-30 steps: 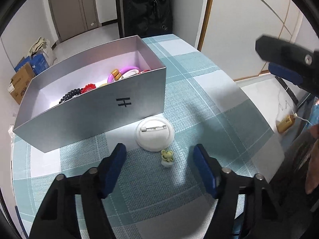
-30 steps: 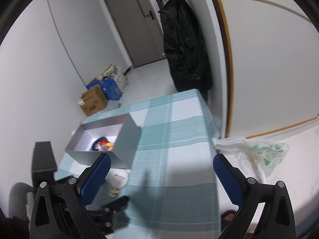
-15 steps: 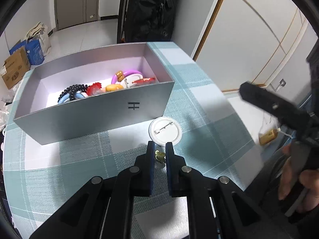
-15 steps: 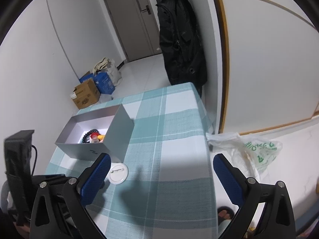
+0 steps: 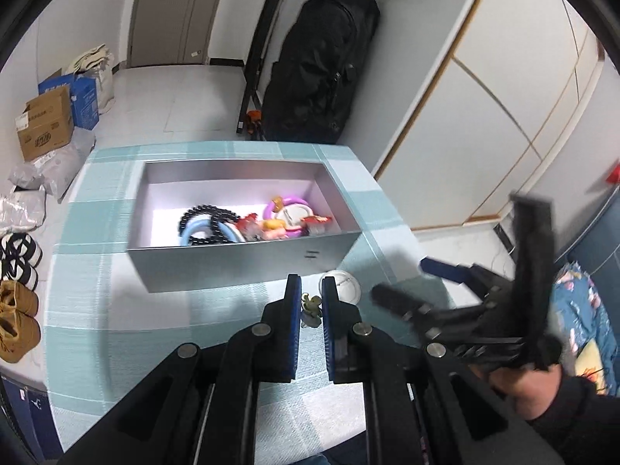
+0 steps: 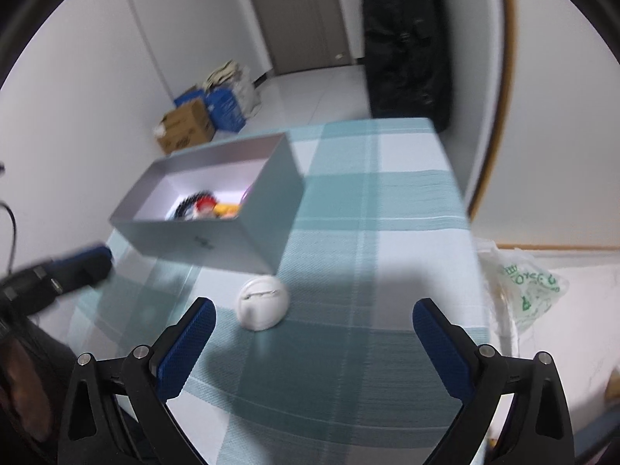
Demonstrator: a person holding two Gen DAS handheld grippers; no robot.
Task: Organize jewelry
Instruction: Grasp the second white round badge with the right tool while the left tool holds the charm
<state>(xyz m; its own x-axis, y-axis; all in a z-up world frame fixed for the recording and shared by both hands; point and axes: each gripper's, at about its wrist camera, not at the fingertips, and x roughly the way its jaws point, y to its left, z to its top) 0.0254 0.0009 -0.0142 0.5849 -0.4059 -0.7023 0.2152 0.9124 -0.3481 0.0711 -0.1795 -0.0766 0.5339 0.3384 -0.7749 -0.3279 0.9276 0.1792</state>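
Left gripper (image 5: pixel 311 302) pinches the small green charm (image 5: pixel 310 307) near the silver box (image 5: pixel 248 263); right gripper (image 6: pixel 314 321) gapes wide above bare checked tablecloth (image 6: pixel 387 232), beside the white pin badge (image 6: pixel 263 301).

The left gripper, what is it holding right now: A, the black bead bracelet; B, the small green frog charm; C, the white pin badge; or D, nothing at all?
B: the left gripper is shut on the small green frog charm, while the white pin badge lies on the tablecloth and the black bead bracelet sits in the silver box.
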